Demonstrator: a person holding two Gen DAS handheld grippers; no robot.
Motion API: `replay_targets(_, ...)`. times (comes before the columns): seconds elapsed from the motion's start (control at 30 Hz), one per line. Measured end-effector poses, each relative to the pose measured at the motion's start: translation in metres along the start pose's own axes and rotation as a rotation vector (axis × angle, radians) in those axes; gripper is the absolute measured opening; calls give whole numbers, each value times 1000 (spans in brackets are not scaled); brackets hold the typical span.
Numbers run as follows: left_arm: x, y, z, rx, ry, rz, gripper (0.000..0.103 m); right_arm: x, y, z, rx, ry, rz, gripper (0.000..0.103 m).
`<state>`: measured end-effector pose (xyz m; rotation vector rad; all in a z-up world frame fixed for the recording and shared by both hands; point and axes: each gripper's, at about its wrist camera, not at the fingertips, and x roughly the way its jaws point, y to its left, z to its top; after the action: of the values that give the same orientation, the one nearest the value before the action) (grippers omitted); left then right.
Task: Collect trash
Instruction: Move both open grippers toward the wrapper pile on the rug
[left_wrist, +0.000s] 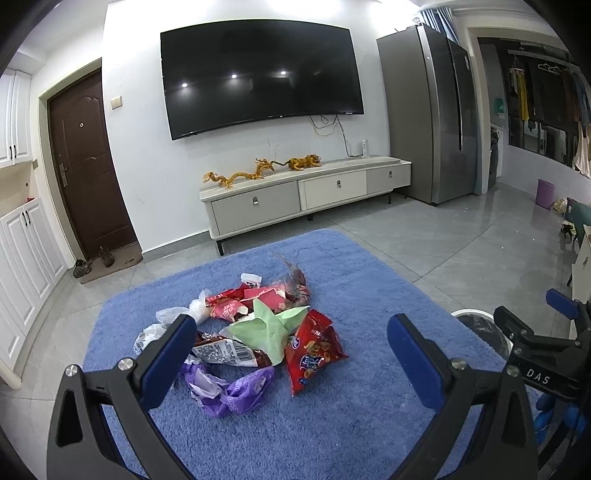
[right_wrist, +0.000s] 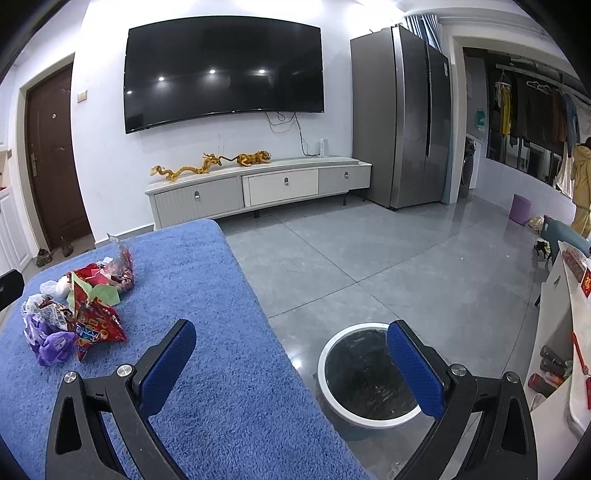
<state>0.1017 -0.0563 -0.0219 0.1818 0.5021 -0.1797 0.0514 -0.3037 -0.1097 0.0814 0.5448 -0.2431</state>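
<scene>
At the bottom of the left wrist view, the left gripper (left_wrist: 291, 354) hangs over a blue fluffy cloth (left_wrist: 351, 280) with its two blue-padded fingers spread wide and nothing between them. Just above the middle of the frame's lower half lies the pile of trash (left_wrist: 251, 332): a red snack bag (left_wrist: 314, 354) on the right of the heap, a pale green paper napkin (left_wrist: 269, 328) at its centre, a purple plastic bag (left_wrist: 229, 387) at the lower edge, a barcoded wrapper (left_wrist: 225, 350), white plastic (left_wrist: 177, 314) on the left and red wrappers (left_wrist: 236, 302) at the top. At the right edge the right gripper (left_wrist: 554, 332) shows in part, with the white rim of the trash bin (left_wrist: 476, 314) beside it. In the right wrist view, the right gripper (right_wrist: 291, 354) fills the lower frame, its fingers likewise wide apart and empty. Between and behind its fingers, lower right of centre, stands the white-rimmed bin (right_wrist: 332, 350) with a black liner, on the grey tiled floor (right_wrist: 369, 258) just beside the edge of the blue cloth (right_wrist: 207, 295). The trash heap (right_wrist: 77, 314) sits at the left of the frame on the cloth, well apart from the bin.
</scene>
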Motion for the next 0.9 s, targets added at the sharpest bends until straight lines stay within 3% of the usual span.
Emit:
replay_targets(0.43, 9, 1, -3, 11, -16, -9, 103, 7, 2, 1, 6, -13, -4, 103)
replay_targets(0.7, 22, 10, -4, -24, 42, -57, 103, 13, 3, 0, -2, 12, -5, 103)
replay_targets(0.9, 27, 24, -8, -66, 47, -33, 103, 18, 10, -1, -18, 37, 17, 103)
